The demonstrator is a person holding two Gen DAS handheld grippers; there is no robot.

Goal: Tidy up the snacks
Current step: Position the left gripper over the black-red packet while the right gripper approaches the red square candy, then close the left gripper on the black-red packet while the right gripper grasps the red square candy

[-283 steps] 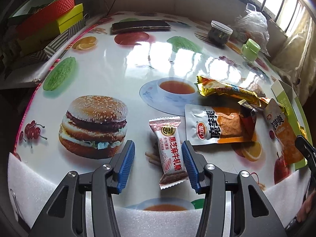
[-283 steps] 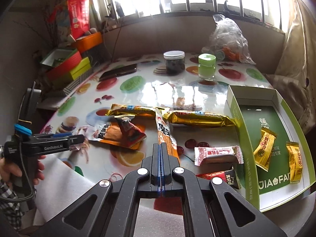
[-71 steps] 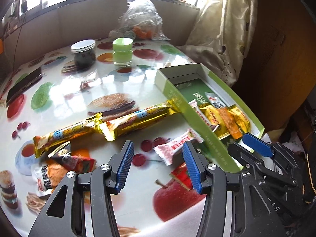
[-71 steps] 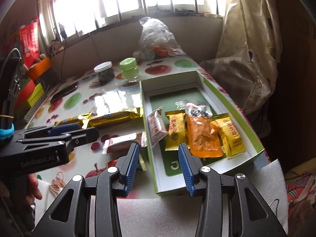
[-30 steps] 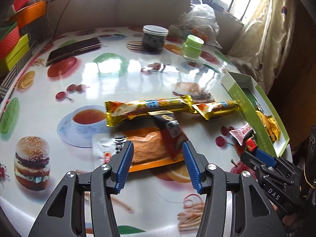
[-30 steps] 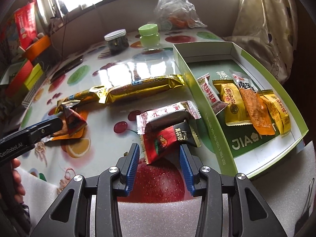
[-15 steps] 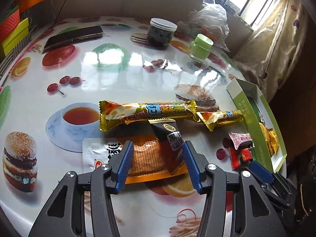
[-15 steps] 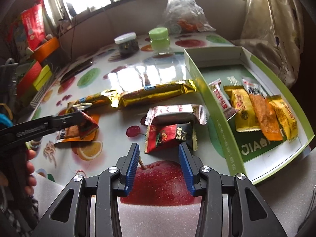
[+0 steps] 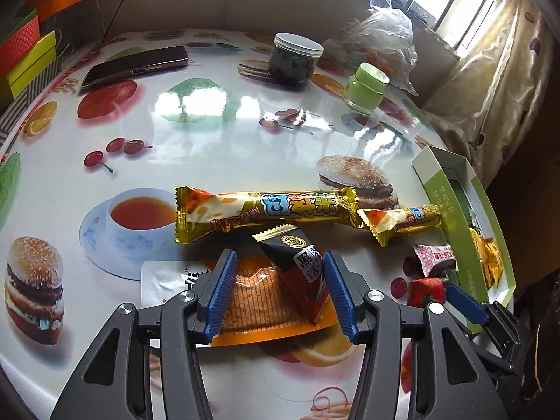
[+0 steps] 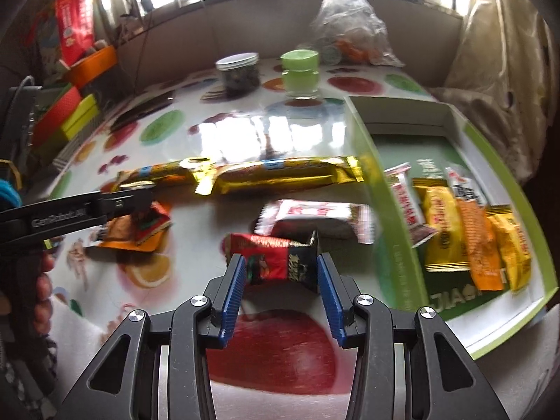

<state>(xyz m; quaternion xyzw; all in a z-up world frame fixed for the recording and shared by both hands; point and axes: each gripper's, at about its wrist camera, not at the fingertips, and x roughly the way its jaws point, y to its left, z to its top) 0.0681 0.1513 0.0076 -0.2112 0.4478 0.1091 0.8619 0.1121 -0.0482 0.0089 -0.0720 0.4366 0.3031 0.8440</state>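
Observation:
My left gripper point(image 9: 280, 292) stands open over a dark red and black packet point(image 9: 297, 273), which lies on an orange packet point(image 9: 259, 301) between the blue pads without being pressed. Behind them lie two long gold bars point(image 9: 266, 206). My right gripper point(image 10: 280, 297) is open too; a red and black packet point(image 10: 273, 262) sits between its fingertips on the table, and a white and red candy point(image 10: 315, 218) lies just beyond. The green box point(image 10: 395, 112) at the right holds several yellow, orange and white packets. The right wrist view is motion-blurred.
At the back of the fruit-print table stand a white-lidded jar point(image 9: 295, 57), a green-lidded jar point(image 9: 365, 85), a phone point(image 9: 136, 64) and a plastic bag point(image 9: 378, 35). Coloured boxes point(image 9: 24, 45) are stacked at the far left. A hand holds the left gripper's handle point(image 10: 42, 280).
The left gripper has closed in on the dark packet, which now lies between its pads. The right gripper has advanced so that the red packet sits between its fingertips. Neither jaw width changed.

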